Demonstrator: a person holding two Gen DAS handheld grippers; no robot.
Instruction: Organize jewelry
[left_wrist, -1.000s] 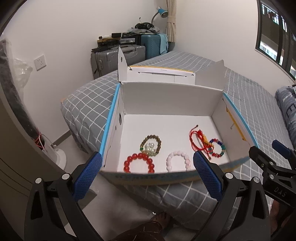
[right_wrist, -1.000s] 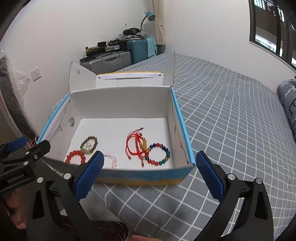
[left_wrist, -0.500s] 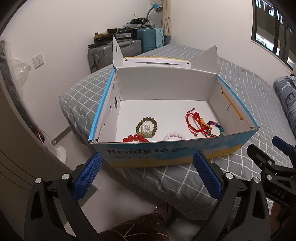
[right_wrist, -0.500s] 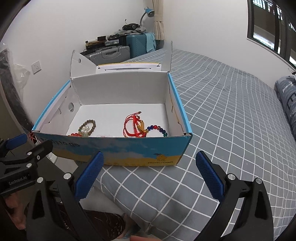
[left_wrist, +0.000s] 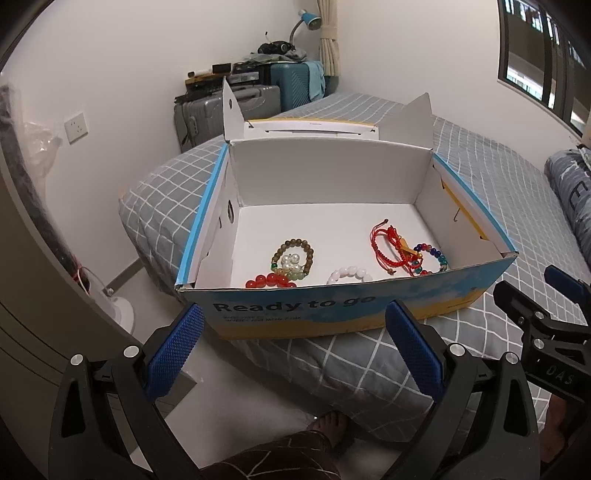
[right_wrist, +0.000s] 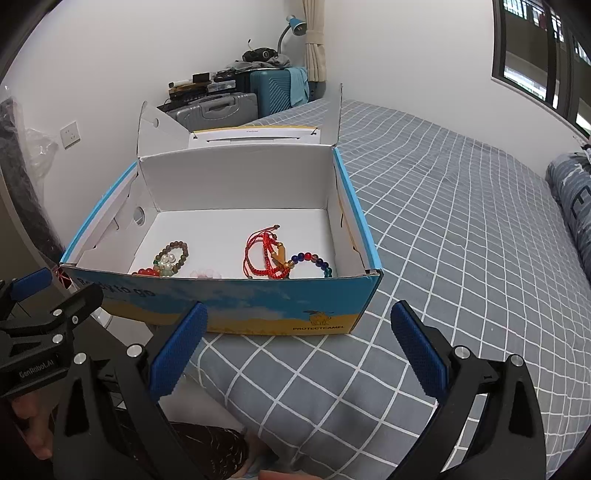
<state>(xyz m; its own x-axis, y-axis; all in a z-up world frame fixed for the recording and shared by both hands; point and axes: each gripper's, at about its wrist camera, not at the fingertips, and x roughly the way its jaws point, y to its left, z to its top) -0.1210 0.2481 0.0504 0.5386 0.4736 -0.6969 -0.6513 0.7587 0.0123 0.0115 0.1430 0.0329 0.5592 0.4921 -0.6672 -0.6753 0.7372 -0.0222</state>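
Up front in the left wrist view, the left tool (left_wrist: 293, 347) hangs wide and empty before the box (left_wrist: 332, 314) on the bed (left_wrist: 498, 177). Inside lie a brown bracelet (left_wrist: 292, 254), red beads (left_wrist: 269, 282), a white bracelet (left_wrist: 350, 274) and red cords (left_wrist: 388, 247).

From the right wrist view, the right tool (right_wrist: 300, 346) is spread wide, empty, near the box (right_wrist: 258, 306); red cords (right_wrist: 264, 254) touch a multicolored bracelet (right_wrist: 312, 260) at right.
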